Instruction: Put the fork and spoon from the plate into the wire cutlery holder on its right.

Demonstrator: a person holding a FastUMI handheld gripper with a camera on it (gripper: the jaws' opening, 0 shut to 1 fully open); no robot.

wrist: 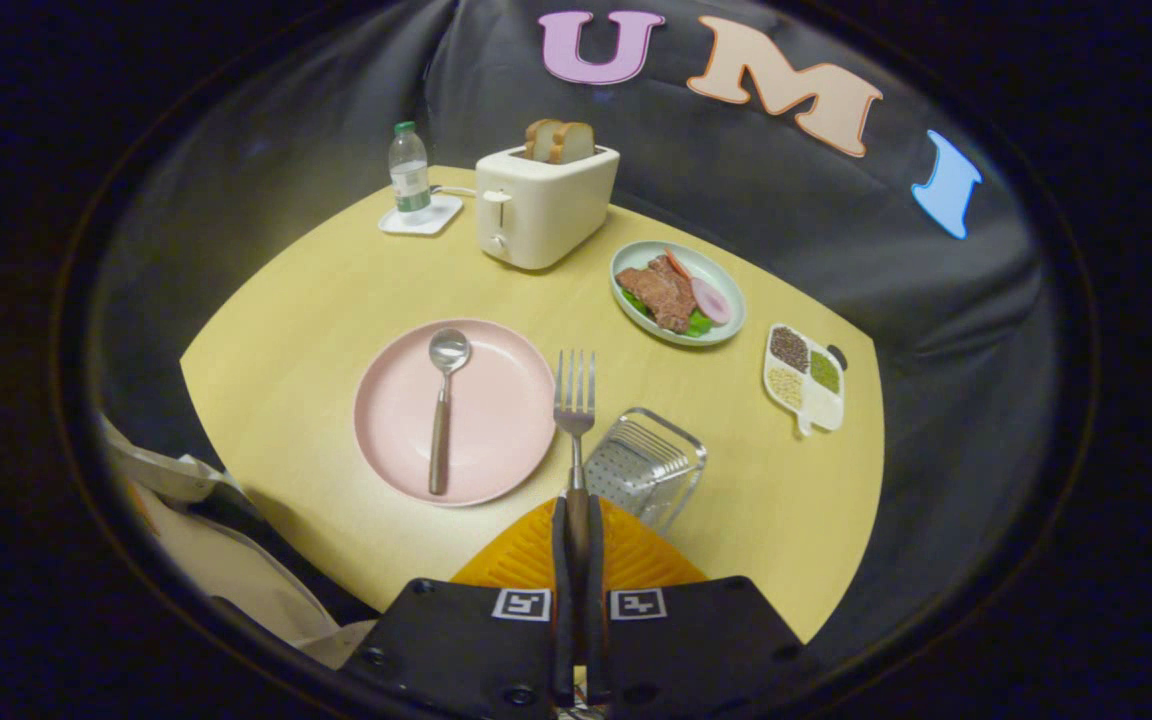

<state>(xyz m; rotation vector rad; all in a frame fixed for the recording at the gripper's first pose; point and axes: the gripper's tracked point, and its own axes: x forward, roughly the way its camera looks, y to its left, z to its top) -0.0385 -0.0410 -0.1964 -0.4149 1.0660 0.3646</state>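
- The gripper point(576, 520) has its two fingers closed together on the handle of the fork point(575, 400); the jaws stand almost touching, with only the thin handle pinched between them.
- The fork points forward from the fingertips, tines away from the gripper, and looks to be lifted clear of the table, though height is hard to judge through this lens.
- The tines lie over the gap between the pink plate point(496, 440) and the wire cutlery holder point(646, 470), just off the plate's right rim.
- The spoon point(443, 405) lies on the pink plate, bowl towards the far side, handle towards the gripper.
- The wire cutlery holder stands on the yellow table point(286, 350) just right of the plate and just ahead of the fingers, on their right; nothing shows inside it.
- Beyond the holder sits a pale green plate of meat and vegetables point(678, 292), and to its right a white divided dish of grains point(804, 378).
- At the far side stands a cream toaster point(544, 203) with two slices of bread point(560, 141) in its slots.
- Left of the toaster, a water bottle point(409, 172) stands on a white coaster point(421, 216).
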